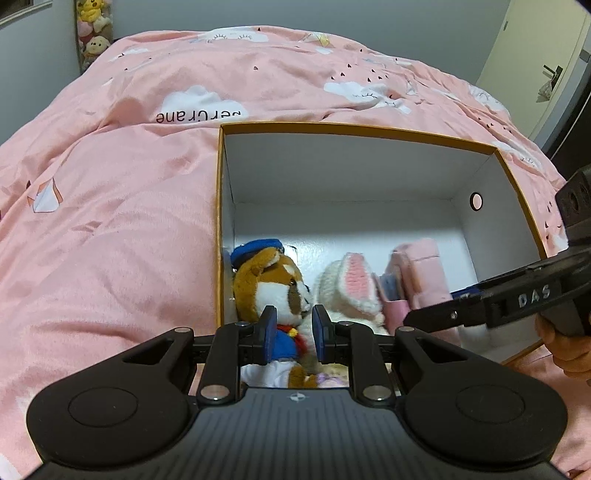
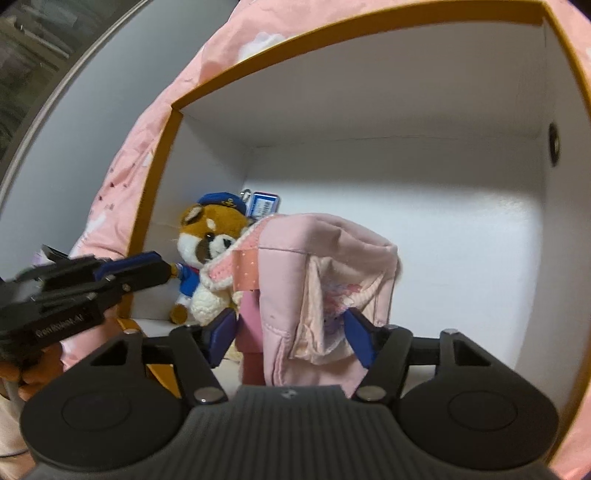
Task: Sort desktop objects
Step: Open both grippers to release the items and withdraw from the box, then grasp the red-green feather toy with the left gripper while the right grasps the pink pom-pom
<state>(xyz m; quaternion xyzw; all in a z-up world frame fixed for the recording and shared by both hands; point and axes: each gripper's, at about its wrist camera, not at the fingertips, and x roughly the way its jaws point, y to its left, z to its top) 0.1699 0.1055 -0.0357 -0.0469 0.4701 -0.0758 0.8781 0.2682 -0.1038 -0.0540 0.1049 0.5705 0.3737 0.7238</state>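
Note:
An open cardboard box (image 1: pixel 354 129) with white inner walls lies on a pink bedspread (image 1: pixel 110 229). In its near left corner lies a brown-and-white plush dog (image 1: pixel 273 284) in a blue cap and sailor suit. Next to it are a white knitted piece with pink ears (image 1: pixel 351 280) and a pink fabric pouch (image 1: pixel 421 269). My left gripper (image 1: pixel 294 332) hovers over the dog with a narrow gap, and its pads press on nothing. In the right wrist view, my right gripper (image 2: pixel 290 338) straddles the pouch (image 2: pixel 325 258), with both pads against it. The left gripper (image 2: pixel 164 271) reaches in beside the dog (image 2: pixel 207 236).
The box's far half shows bare white floor, with a round hole (image 1: pixel 475 201) in the right wall. A blue tag (image 2: pixel 264 205) lies behind the dog. Stuffed toys (image 1: pixel 94 29) hang at the far left wall. A hand (image 1: pixel 569 350) holds the right gripper (image 1: pixel 417 317).

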